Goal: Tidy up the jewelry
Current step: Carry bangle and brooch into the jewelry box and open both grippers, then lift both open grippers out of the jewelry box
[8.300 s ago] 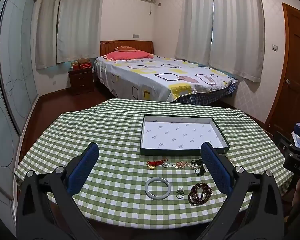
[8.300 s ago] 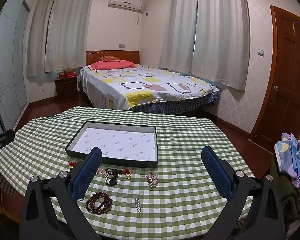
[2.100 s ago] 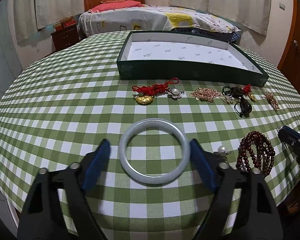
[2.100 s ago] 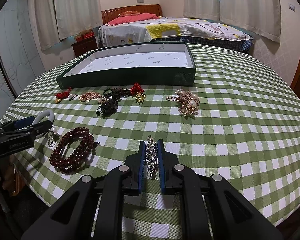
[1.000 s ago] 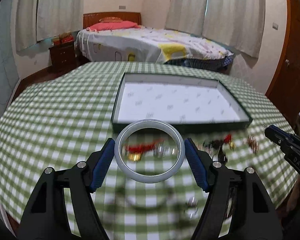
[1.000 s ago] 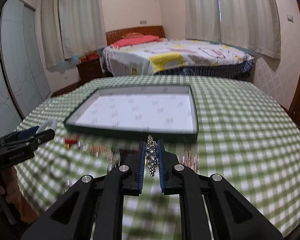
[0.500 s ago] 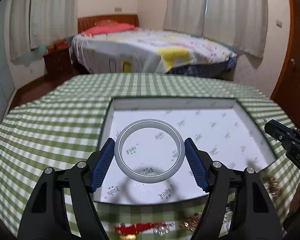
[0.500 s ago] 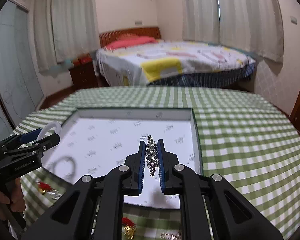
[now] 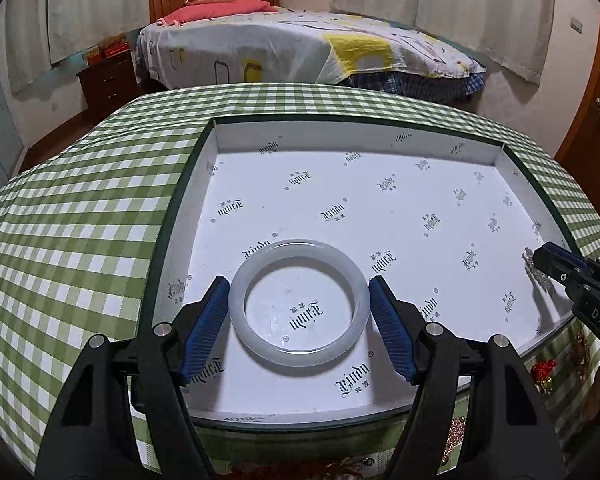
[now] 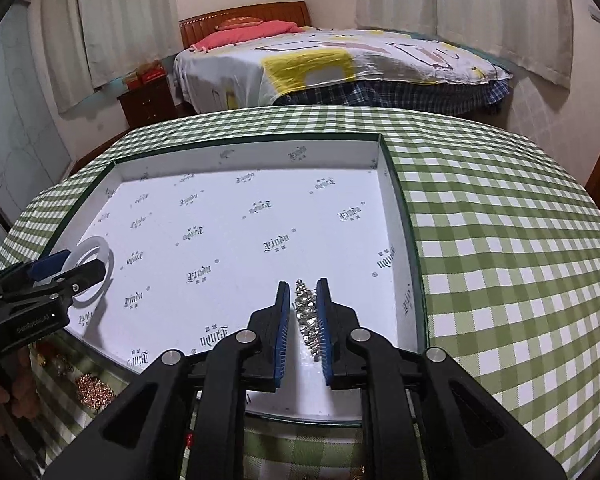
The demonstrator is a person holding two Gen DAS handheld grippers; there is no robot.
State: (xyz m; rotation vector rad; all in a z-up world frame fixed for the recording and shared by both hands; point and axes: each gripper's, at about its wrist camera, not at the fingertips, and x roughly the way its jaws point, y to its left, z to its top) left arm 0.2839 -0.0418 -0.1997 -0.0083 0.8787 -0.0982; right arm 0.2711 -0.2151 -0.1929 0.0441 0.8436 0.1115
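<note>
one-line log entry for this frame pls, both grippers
left gripper: jade bangle between pads, over box floor | right gripper: jaws opening, rhinestone piece between them, box's right side | rest: jewelry outside box

White lining of my tray: one repeated blackletter logo, reads roughly "Xindu", each followed by a small ® mark; smaller characters beneath it illegible. Side of my right hand-held gripper: white letters "DAS". Nothing else legible.
</note>
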